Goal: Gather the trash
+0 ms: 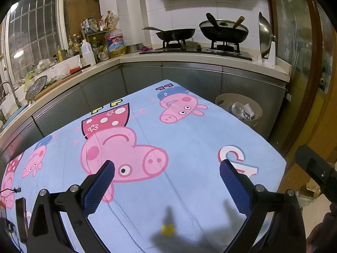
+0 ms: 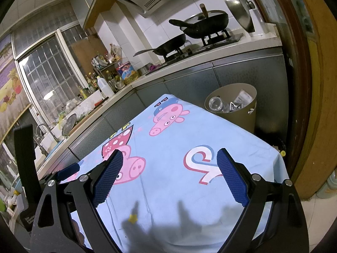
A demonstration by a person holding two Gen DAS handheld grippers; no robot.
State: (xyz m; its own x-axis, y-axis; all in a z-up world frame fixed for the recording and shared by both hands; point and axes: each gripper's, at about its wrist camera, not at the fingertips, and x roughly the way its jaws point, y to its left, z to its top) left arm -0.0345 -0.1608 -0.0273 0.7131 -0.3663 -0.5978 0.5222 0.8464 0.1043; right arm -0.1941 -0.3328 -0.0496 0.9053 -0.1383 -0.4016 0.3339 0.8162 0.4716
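Left gripper: your left gripper (image 1: 167, 181) is spread wide over the cartoon-pig tablecloth (image 1: 189, 139), nothing between its blue pads (image 1: 99, 187).
Right gripper: same on your right gripper (image 2: 169, 176), fingers well apart and empty, hanging over the cloth's near half.
Trash: it's all in the beige bin (image 2: 242, 118) now, as far as I can see. The bin stands on the floor just past the cloth's far right corner, against the grey cabinets (image 1: 189, 78).
What's inside: a clear plastic bottle (image 2: 215, 103) lying toward the bin's left wall, crumpled wrappers (image 2: 242, 98) beside it.
On the cloth: nothing loose that I can make out. The small yellow star (image 1: 168, 229) near the cloth's front edge looks like print, though I can't be sure.
Handling, bottle: light and stiff-ish, I'd guess, but smooth and round, so it may roll or squirt out of a pinch. Take it across the body, not the neck.
Handling, wrappers: feather-light and soft. Pinch a raised fold, since a flat edge will likely slip under your pads.
Progress: reads as done or near done; check the cloth's left edge, where a dark phone-like object (image 1: 21, 217) lies. That isn't trash.
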